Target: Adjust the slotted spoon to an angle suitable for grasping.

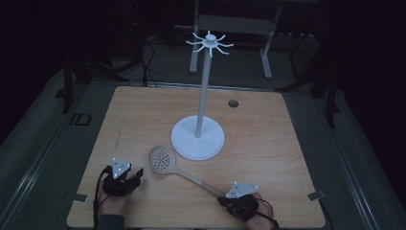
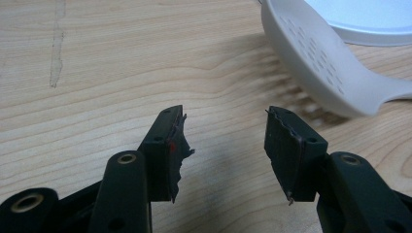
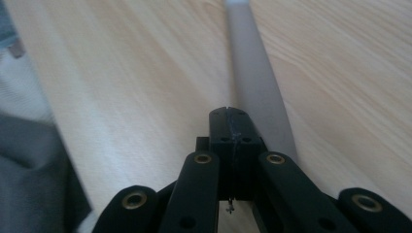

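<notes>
— Nearest the lens at six o'clock are both hands, each with its tongs. What is the biggest thing beyond them?

— That is the wooden surface (image 1: 143, 110), then the white utensil stand (image 1: 198, 136) at its centre, round base down, bare hooks fanned out at twelve o'clock on top.

— And the piece being worked on?

— It is the slotted spoon (image 1: 165, 161), lying flat; its perforated bowl sits just beside the base, at about seven o'clock from it, and its handle runs toward five o'clock.

— How would it handle?

— I judge it light, stiff plastic, smooth enough to slip. The long handle makes it tip bowl-down if pinched far back, so a grip nearer mid-handle would carry it steadier.

— Anything in the bowl?

— No, it holds nothing; only its holes show.

— What of the tongs?

— Left tongs (image 2: 226, 145) stand released, jaws apart over bare wood at nine o'clock from the bowl. Right tongs (image 3: 232, 127) are pressed together beside the handle end, and I see nothing between the jaws.
</notes>
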The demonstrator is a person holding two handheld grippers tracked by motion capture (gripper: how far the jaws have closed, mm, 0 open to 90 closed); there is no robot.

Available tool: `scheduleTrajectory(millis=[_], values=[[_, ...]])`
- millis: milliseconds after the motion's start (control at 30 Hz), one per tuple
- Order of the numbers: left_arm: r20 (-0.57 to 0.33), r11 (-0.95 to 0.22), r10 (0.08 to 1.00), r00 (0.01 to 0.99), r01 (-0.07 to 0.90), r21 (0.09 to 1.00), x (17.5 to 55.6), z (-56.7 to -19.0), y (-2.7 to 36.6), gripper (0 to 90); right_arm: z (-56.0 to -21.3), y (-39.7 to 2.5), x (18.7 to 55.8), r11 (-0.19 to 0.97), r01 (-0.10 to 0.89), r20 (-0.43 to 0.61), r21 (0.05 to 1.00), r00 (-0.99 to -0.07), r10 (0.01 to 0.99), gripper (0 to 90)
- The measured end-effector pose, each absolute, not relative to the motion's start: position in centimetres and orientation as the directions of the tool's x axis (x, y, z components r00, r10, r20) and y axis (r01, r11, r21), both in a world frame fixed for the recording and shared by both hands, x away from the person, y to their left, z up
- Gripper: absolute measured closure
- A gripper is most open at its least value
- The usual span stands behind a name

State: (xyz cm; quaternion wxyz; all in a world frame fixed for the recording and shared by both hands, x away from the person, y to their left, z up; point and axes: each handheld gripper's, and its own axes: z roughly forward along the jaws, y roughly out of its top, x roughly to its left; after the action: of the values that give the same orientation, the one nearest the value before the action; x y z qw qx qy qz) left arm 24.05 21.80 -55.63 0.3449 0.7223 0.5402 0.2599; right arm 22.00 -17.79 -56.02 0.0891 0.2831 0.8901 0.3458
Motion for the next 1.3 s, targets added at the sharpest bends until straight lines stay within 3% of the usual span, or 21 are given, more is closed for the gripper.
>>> scheduleTrajectory(millis=[300, 533, 900, 1300], values=[[0.002, -0.177, 0.960, 0.280, 0.602, 0.779, 24.0, -55.7, 21.8, 49.3, -56.1, -18.9, 24.5, 0.555, 0.475, -0.005, 0.683, -0.756, 0.654, 89.9], [0.003, -0.178, 0.960, 0.279, 0.604, 0.777, 23.9, -55.7, 21.9, 49.2, -56.7, -19.8, 26.6, 0.451, 0.512, 0.002, 0.731, -0.662, 0.749, 89.9], [-0.002, -0.174, 0.960, 0.279, 0.601, 0.780, 23.9, -55.7, 21.9, 49.1, -55.1, -24.0, 27.1, 0.262, 0.523, 0.074, 0.811, -0.536, 0.841, 87.3], [-0.014, -0.166, 0.958, 0.287, 0.592, 0.789, 24.0, -55.5, 21.8, 48.9, -54.7, -26.5, 27.3, 0.199, 0.513, 0.069, 0.835, -0.456, 0.887, 82.2]])
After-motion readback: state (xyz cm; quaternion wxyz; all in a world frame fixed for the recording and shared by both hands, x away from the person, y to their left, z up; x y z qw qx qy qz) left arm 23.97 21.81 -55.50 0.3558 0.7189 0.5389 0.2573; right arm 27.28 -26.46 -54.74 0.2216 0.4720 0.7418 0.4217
